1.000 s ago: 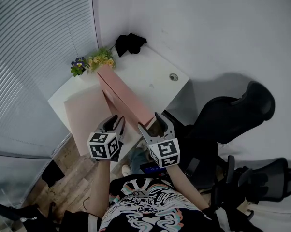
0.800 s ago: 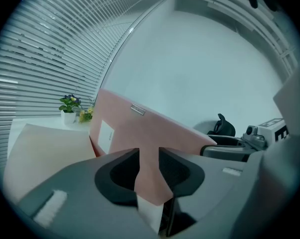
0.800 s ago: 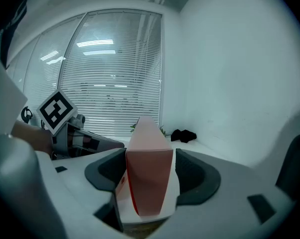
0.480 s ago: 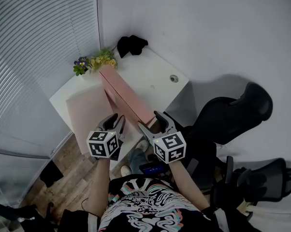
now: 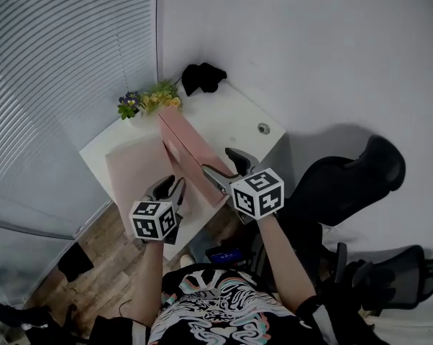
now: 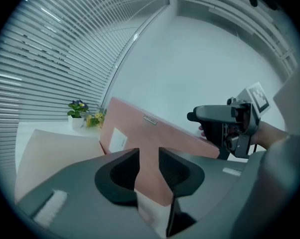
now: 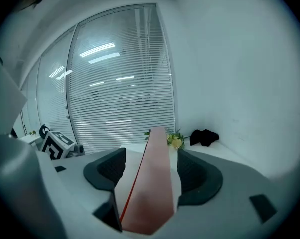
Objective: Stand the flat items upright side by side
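A pink flat box (image 5: 190, 153) stands on its long edge across the white table (image 5: 234, 113). A second, paler pink flat item (image 5: 139, 172) lies flat to its left. My left gripper (image 5: 172, 188) is shut on the box's near lower corner (image 6: 152, 133), which fills the narrow gap between its jaws (image 6: 149, 156). My right gripper (image 5: 228, 162) straddles the box's top edge (image 7: 152, 183) and is open (image 7: 150, 166). Its jaws have just been opening, with a gap on either side of the edge.
A small pot of flowers (image 5: 148, 100) and a black cloth (image 5: 202, 76) sit at the table's far corners. A round grommet (image 5: 263, 129) lies near the right edge. Window blinds run along the left, and black office chairs (image 5: 353, 175) stand at the right.
My right gripper has risen from the box's near end and moved forward over its top edge. My left gripper has stayed at the near corner.
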